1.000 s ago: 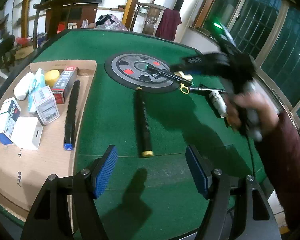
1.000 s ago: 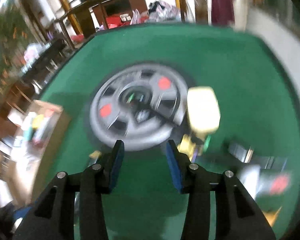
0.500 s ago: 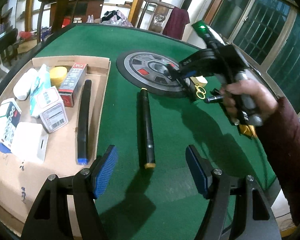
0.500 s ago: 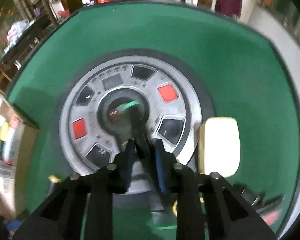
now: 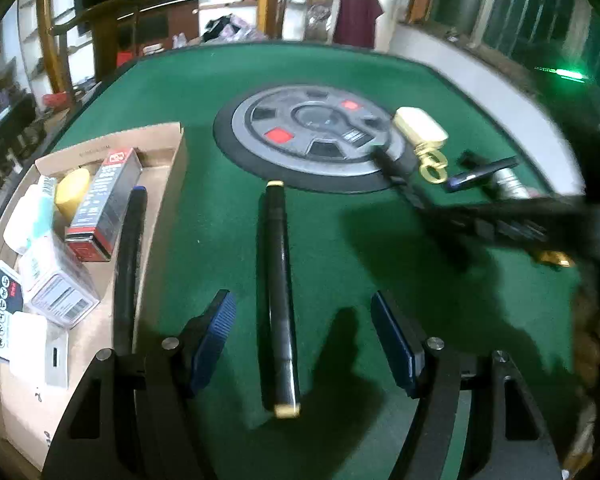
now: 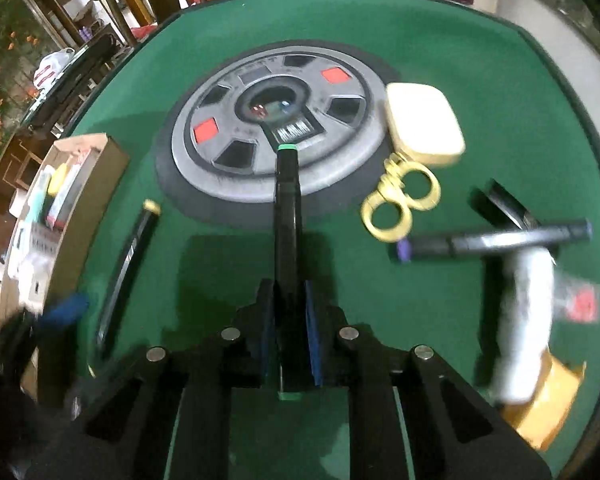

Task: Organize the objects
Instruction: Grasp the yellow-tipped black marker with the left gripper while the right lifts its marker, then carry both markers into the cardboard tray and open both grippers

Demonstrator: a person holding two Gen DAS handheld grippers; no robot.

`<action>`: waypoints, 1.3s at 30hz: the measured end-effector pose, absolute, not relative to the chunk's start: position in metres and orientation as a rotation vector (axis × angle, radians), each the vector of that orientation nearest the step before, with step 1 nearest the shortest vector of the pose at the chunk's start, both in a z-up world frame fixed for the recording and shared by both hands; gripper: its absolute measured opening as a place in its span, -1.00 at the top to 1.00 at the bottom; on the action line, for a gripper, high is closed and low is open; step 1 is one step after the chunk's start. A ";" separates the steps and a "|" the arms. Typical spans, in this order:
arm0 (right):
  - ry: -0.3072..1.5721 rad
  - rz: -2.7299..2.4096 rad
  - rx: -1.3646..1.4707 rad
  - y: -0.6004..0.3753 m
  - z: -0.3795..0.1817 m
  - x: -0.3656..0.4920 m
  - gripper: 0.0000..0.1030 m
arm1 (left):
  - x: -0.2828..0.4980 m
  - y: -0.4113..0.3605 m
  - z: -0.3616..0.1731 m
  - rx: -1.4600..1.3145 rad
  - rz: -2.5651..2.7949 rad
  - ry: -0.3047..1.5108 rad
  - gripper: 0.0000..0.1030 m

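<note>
Between your right tongs (image 6: 288, 344), clamped tight, sits the green-tipped marker (image 6: 286, 216), while the yellow-tipped marker (image 5: 280, 280) lies btwn the half-open, empty left tongs (image 5: 300, 336): close those, then carry both to the cardboard box (image 5: 168, 168).

Motion blur smears the white tube (image 6: 520, 320) and red-marked item (image 6: 584, 304).

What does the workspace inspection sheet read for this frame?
Surface: green felt table with a grey round centre panel.
Job's things: yellow-capped black marker lying between the open left gripper pads; green-capped marker clamped in the right gripper; cardboard tray holding boxes.
Clutter: gold scissors, cream case, purple-tipped pen.
Cables: nothing seen.
Surroundings: wooden furniture, windows.
</note>
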State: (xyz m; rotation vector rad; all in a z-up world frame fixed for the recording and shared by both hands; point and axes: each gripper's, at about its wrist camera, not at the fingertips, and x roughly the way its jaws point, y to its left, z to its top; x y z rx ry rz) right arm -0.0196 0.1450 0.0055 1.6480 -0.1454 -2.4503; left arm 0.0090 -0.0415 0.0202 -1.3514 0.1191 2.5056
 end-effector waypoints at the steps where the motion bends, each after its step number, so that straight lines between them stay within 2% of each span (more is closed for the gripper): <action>1: -0.147 -2.457 1.640 0.148 0.007 -0.012 0.75 | 0.007 -0.039 0.018 -1.350 2.524 0.146 -0.26; 4: -0.157 -2.476 1.634 0.150 0.007 -0.002 0.75 | 0.006 -0.033 0.014 -1.339 2.577 0.194 -0.22; 6: -0.152 -2.486 1.624 0.153 0.008 0.004 0.75 | 0.007 -0.032 0.013 -1.305 2.594 0.215 0.50; 7: -0.149 -2.493 1.618 0.154 0.007 0.006 0.75 | 0.007 -0.033 0.013 -1.297 2.574 0.176 0.71; 8: -0.149 -2.501 1.610 0.154 0.007 0.008 0.75 | 0.007 -0.032 0.013 -1.305 2.565 0.164 0.78; 12: -0.142 -2.540 1.586 0.144 0.005 0.010 0.75 | 0.012 -0.025 0.012 -1.286 2.559 0.210 0.78; 19: -0.076 -2.605 1.583 0.137 0.005 0.013 0.74 | 0.010 -0.029 0.013 -1.288 2.547 0.134 0.78; 22: -0.056 -2.630 1.580 0.132 0.004 0.012 0.74 | 0.013 -0.038 0.017 -1.254 2.547 0.065 0.78; 25: -0.026 -2.663 1.561 0.127 0.002 0.009 0.74 | 0.018 -0.055 0.024 -1.235 2.490 -0.089 0.78; 28: -0.009 -2.692 1.546 0.124 0.001 0.009 0.73 | 0.029 -0.065 0.033 -1.178 2.505 -0.111 0.78; 34: -0.066 -2.700 1.517 0.127 0.002 0.014 0.75 | 0.048 -0.084 0.047 -1.124 2.525 -0.177 0.78; 39: -0.243 -2.658 1.466 0.141 0.007 0.024 0.76 | 0.063 -0.097 0.058 -1.101 2.537 -0.225 0.78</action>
